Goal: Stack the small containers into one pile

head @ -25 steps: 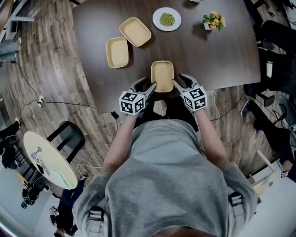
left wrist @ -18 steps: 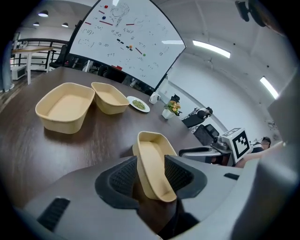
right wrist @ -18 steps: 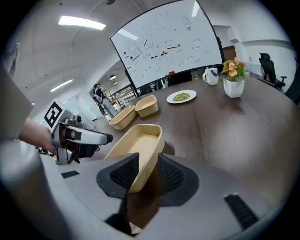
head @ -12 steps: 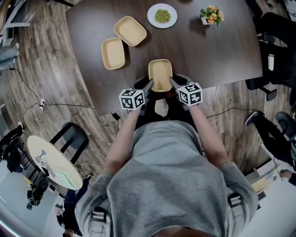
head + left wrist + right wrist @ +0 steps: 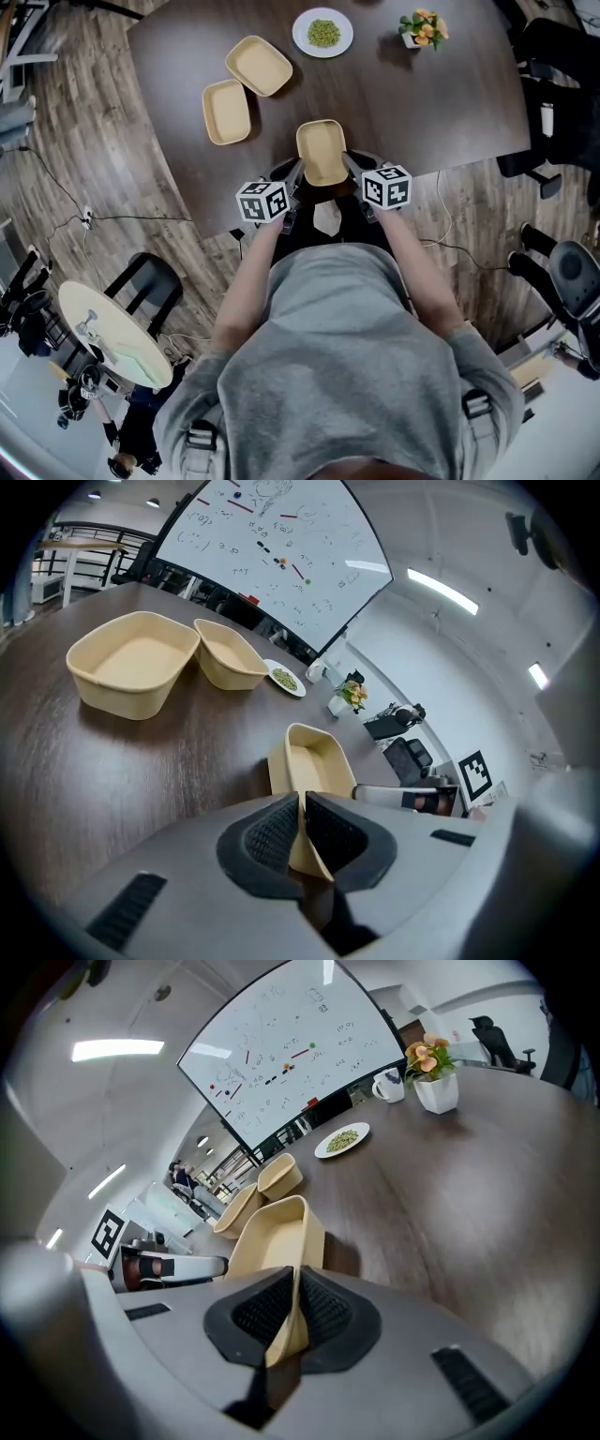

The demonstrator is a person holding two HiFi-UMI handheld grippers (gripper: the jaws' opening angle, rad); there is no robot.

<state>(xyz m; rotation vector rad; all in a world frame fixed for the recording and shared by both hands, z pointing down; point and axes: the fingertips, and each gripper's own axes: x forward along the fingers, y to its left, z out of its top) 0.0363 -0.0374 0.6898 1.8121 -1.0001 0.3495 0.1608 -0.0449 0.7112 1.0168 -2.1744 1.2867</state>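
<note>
Left tongs (image 5: 301, 829) and right tongs (image 5: 289, 1314) are shown closing, each with a rim of the near container (image 5: 322, 152) pinched between its pads. This container sits at the worktop (image 5: 441, 112) edge. Both grips should be kept level, raised together, then lowered squarely into the middle container (image 5: 227, 111), just beside the far container (image 5: 258, 65).

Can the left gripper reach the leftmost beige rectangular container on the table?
Probably not yet: the left gripper is closing its jaws on the near beige container. Otherwise the dark table toward the leftmost container looks free.
</note>
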